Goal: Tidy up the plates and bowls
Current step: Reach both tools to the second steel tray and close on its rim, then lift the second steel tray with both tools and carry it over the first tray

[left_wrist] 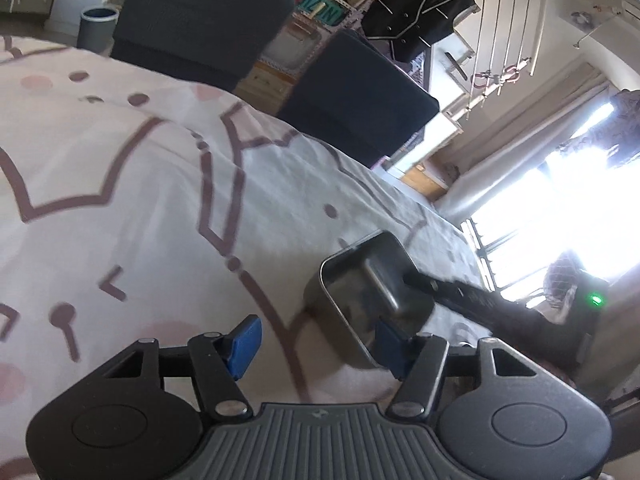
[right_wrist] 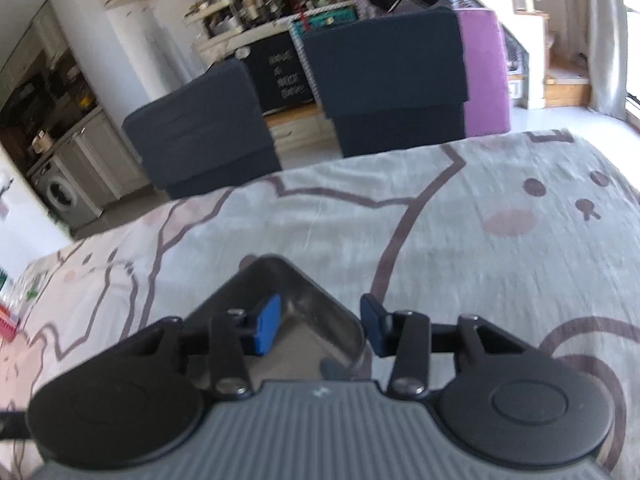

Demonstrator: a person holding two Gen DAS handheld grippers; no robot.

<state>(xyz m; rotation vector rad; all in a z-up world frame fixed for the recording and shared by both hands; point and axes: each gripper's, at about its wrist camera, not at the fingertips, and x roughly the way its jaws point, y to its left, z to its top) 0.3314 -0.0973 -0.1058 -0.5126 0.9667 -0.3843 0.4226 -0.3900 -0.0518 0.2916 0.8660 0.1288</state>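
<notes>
A steel tray (right_wrist: pixel 280 304), stiff, light and slick, sits low centre on the worktop (right_wrist: pixel 460 216). The right hand-held gripper (right_wrist: pixel 320 326) straddles its rim, half-open; the left hand-held gripper (left_wrist: pixel 320 344) too.

Light: bright daylight from the window (left_wrist: pixel 532 216).
Glare: the window is washed out white.
Shadows: soft and dark under the metal tray (left_wrist: pixel 360 300).
Blur: the tablecloth (right_wrist: pixel 460 240) looks smeared.
Edges: bent and dark at the corners.

Steel tray (left_wrist: pixel 360 292) on patterned cloth (left_wrist: pixel 160 208), right gripper (left_wrist: pixel 412 280) inside it
</notes>
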